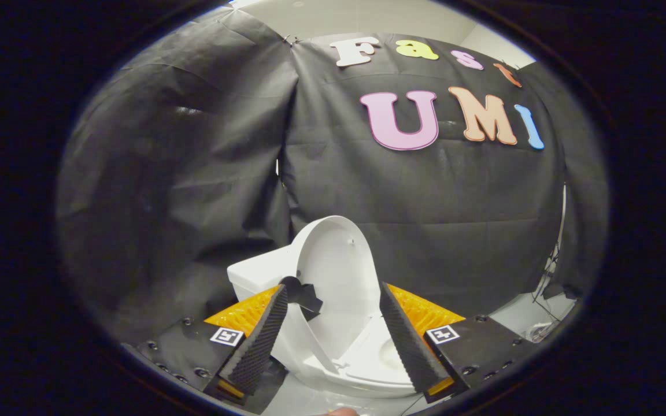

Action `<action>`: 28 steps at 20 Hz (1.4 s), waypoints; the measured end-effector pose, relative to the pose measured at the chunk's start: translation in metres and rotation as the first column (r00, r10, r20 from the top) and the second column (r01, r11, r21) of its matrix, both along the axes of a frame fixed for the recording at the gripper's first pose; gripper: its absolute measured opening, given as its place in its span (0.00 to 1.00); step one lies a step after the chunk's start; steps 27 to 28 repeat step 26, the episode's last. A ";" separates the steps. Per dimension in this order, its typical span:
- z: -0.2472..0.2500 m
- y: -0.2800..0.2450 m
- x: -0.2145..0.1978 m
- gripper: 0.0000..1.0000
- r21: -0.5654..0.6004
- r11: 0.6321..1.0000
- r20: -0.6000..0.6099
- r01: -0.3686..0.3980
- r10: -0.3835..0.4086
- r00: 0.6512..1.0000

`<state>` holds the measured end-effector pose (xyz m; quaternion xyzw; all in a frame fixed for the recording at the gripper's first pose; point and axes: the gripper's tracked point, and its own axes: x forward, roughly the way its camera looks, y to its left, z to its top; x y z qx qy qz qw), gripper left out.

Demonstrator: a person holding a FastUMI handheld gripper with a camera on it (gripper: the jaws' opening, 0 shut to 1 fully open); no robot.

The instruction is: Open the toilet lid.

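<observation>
A white toilet (362, 361) stands just ahead of my fingers, against the black cloth wall. Its lid (336, 271) is raised, leaning back toward the tank (258, 274), and the seat and bowl show beneath it. A small black tab (303, 294) sticks out from the lid's left edge, close to my left fingertip. My gripper (332, 296) is open; the left finger (258, 341) and right finger (405, 341) stand wide apart on either side of the lid, holding nothing.
Black cloth (194, 173) hangs all around behind the toilet. Pale floor (518, 315) shows to the right, with cables (547, 277) near the cloth's edge. A white ceiling (339, 17) shows above the cloth.
</observation>
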<state>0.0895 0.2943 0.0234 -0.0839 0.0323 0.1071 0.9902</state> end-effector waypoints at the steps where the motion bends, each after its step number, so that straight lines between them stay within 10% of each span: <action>1: 0.002 -0.009 -0.005 0.99 -0.011 1.000 -0.002 0.010 -0.010 1.000; 28: 0.042 -0.151 -0.064 0.99 -0.025 0.988 0.036 0.150 -0.149 0.988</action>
